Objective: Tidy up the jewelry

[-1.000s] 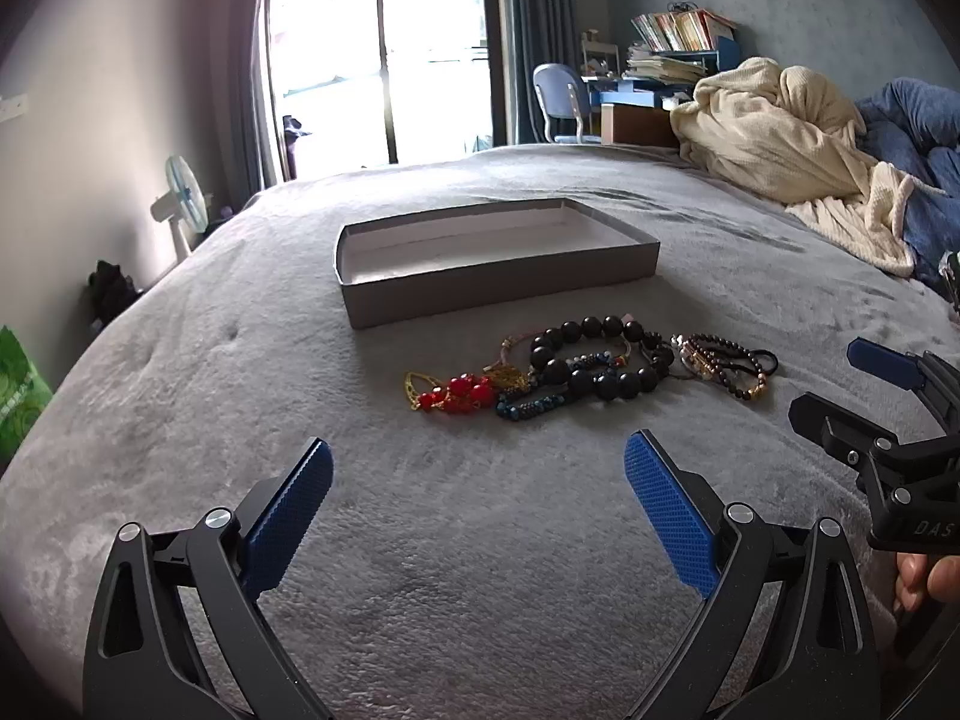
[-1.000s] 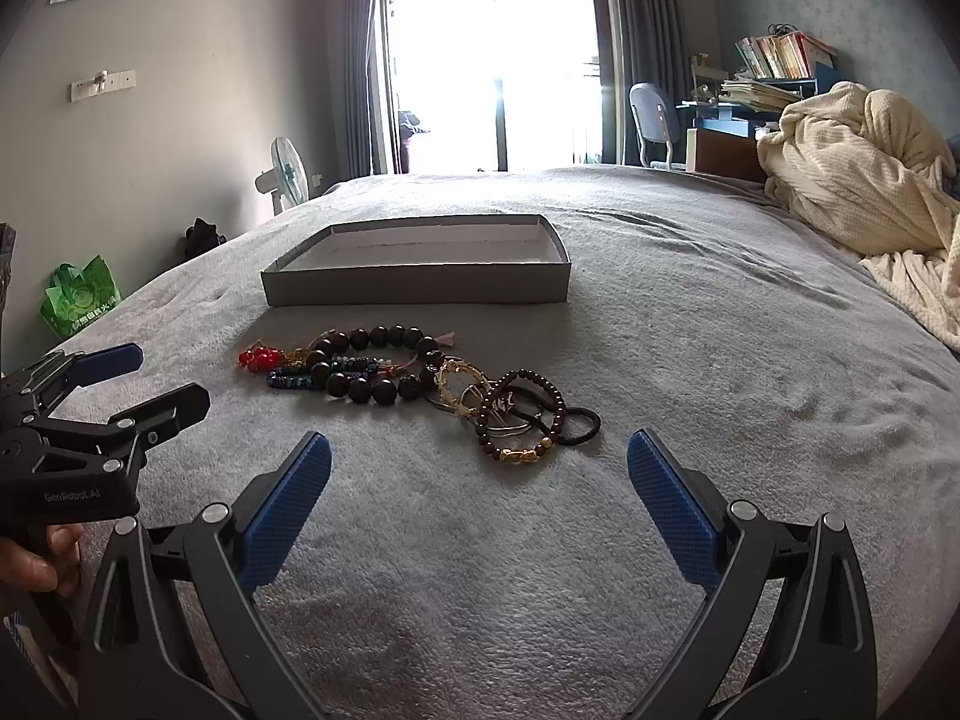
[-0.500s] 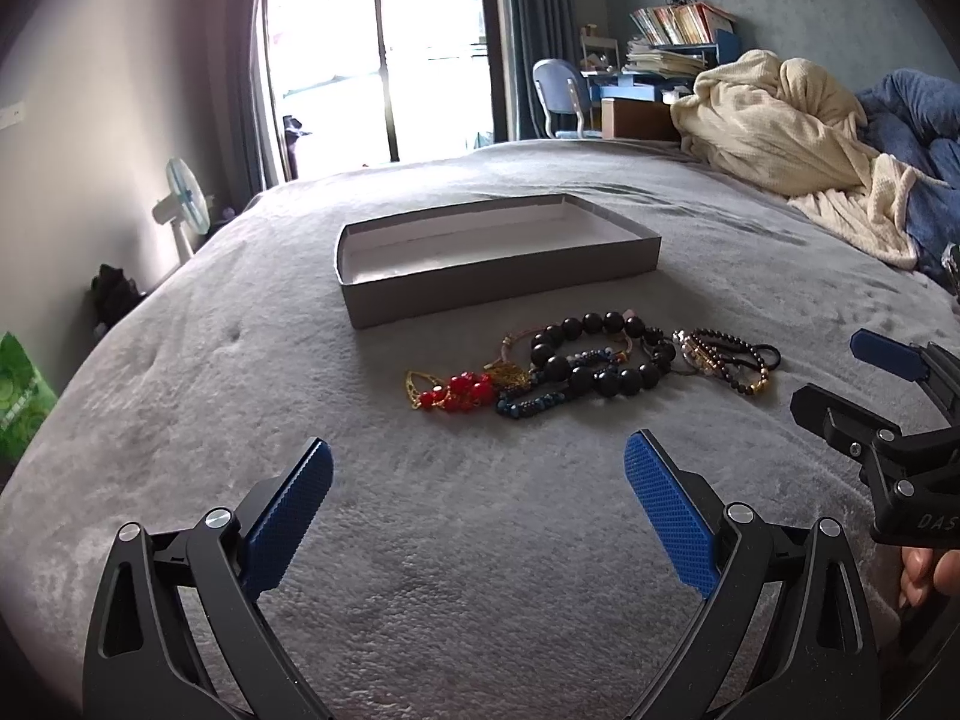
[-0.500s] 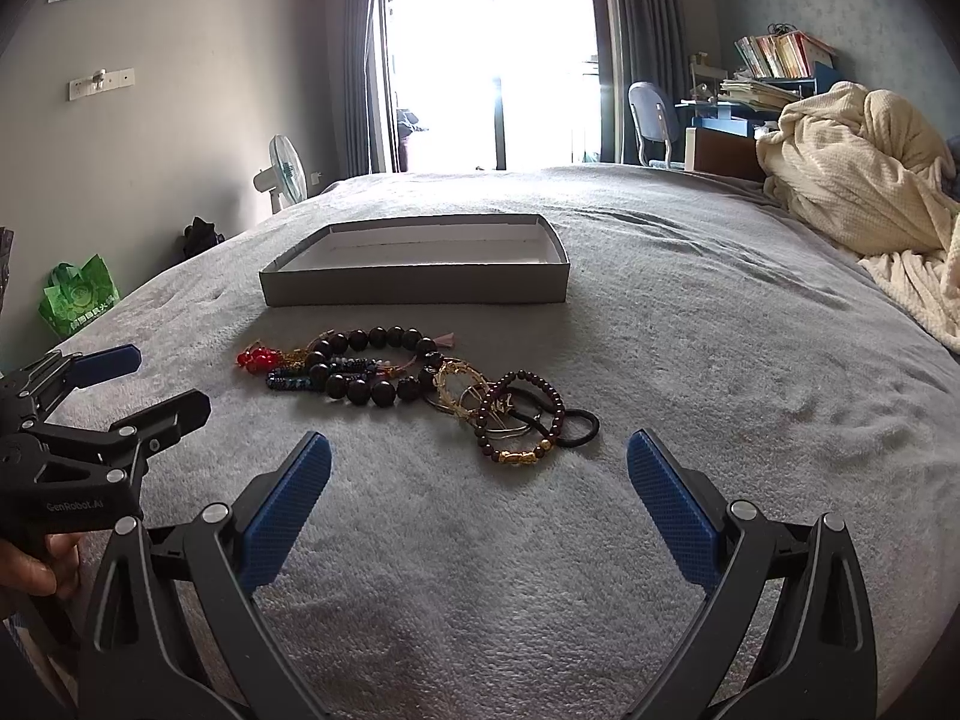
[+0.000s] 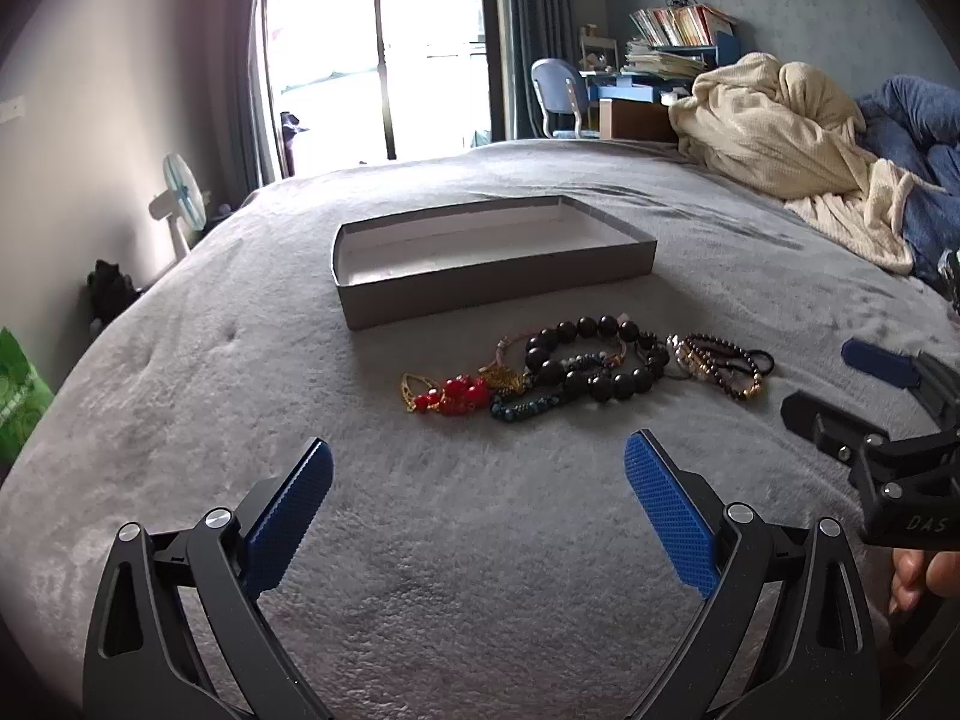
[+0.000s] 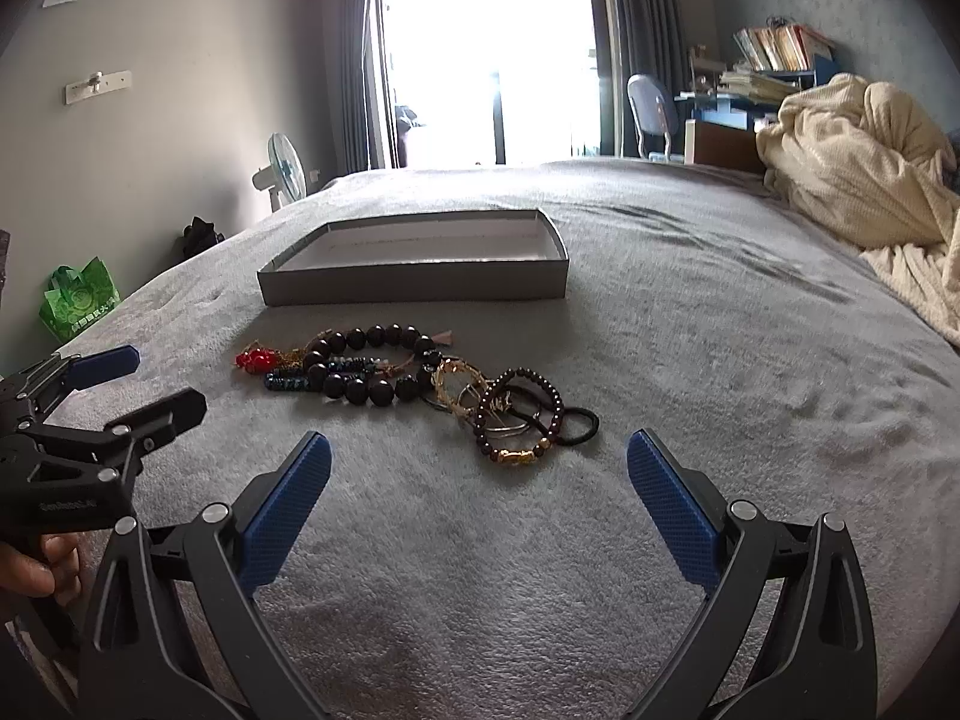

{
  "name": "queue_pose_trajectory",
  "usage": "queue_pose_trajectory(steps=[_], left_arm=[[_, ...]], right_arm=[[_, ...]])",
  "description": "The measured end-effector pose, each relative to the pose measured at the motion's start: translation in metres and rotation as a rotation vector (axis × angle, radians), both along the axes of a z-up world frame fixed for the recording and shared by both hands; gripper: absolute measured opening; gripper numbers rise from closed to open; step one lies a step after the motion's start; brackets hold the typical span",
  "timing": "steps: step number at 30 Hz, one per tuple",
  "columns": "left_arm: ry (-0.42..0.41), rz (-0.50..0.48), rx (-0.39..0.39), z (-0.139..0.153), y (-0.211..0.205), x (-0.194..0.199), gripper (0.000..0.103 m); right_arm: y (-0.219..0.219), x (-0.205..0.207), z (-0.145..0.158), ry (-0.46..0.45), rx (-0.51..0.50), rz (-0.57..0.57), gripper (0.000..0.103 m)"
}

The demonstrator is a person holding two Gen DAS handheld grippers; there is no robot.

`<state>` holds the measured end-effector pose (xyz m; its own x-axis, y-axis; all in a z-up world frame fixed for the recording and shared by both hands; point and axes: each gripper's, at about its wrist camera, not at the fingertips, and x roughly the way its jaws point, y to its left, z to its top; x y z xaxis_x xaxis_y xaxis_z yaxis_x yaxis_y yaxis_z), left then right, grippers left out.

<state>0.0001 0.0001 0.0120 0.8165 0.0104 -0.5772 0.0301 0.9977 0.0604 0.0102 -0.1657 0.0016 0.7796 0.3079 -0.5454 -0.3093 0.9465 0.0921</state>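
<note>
A pile of bracelets lies on the grey bed cover: a big dark-bead bracelet, a red bead piece, a blue-green bead strand, and a small brown-and-gold bead bracelet with a black hair tie. An empty shallow grey box stands just behind them. My left gripper is open and empty, short of the pile. My right gripper is open and empty, close before the brown bracelet. Each gripper shows in the other's view.
A cream blanket and blue bedding are heaped at the right of the bed. A fan, a green bag, a chair and a desk with books stand beyond the bed.
Both views have shifted only slightly; the left view has dipped a little. The jewelry and box have not moved. Both grippers stay open.
</note>
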Motion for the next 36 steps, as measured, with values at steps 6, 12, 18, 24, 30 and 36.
queue_pose_trajectory(steps=[6,12,18,24,30,36], left_arm=[[0.043,0.007,-0.031,0.002,0.003,0.008,0.097],[0.113,0.009,-0.033,0.003,0.008,0.025,0.097],[0.196,0.082,-0.09,-0.003,0.029,0.048,0.097],[0.232,0.094,-0.112,-0.006,0.04,0.069,0.097],[0.303,0.025,-0.096,-0.017,0.034,0.095,0.073],[0.333,-0.028,-0.101,-0.024,0.031,0.112,0.042]], right_arm=[[-0.007,0.011,-0.001,0.05,0.033,-0.029,0.098],[-0.005,0.014,0.0,0.063,0.028,-0.023,0.098],[-0.004,0.012,0.001,0.061,0.017,-0.011,0.098],[-0.006,0.015,0.001,0.082,0.02,-0.012,0.098],[-0.007,0.025,-0.002,0.126,0.019,-0.008,0.098],[-0.008,0.033,-0.006,0.173,0.026,-0.008,0.098]])
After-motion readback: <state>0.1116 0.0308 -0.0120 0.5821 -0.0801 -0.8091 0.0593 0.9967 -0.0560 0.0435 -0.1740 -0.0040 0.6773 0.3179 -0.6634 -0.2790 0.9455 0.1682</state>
